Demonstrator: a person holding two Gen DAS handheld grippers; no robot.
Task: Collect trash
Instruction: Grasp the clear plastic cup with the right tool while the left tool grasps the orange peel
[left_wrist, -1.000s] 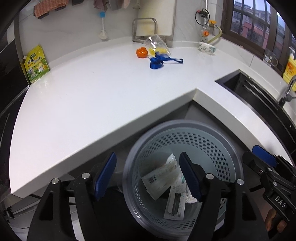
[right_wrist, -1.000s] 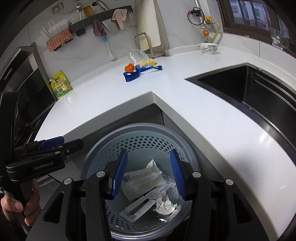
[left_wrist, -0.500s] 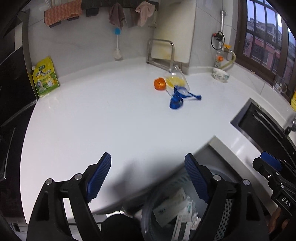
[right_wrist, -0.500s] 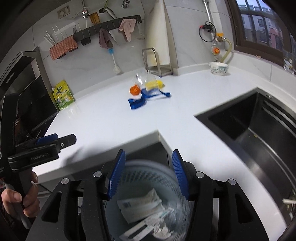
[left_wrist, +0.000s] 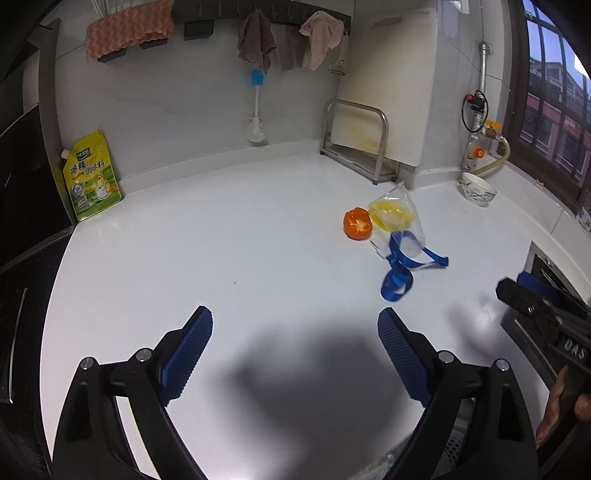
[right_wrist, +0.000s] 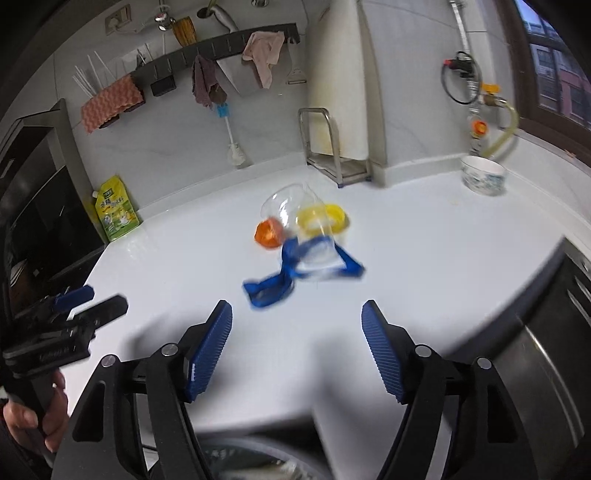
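Grippers first: left gripper (left_wrist: 294, 347) and right gripper (right_wrist: 297, 341) are both opening, nothing between them. Trash sits mid-surface (left_wrist: 221, 258): peel (left_wrist: 357, 223), tipped cup (left_wrist: 397, 225), strap (left_wrist: 400, 271). Cup could roll or crumple if pinched. It lies rim toward the wall, and the strap runs roughly left-right.

A home kitchen. Ahead of the grippers runs a white counter (left_wrist: 221, 258) against a tiled wall, where cloths (left_wrist: 255, 40) hang from a rail and a brush (left_wrist: 255, 110) hangs below; a cutting board (left_wrist: 388, 92) stands in a rack, a sink (right_wrist: 554, 332) lies to the right.
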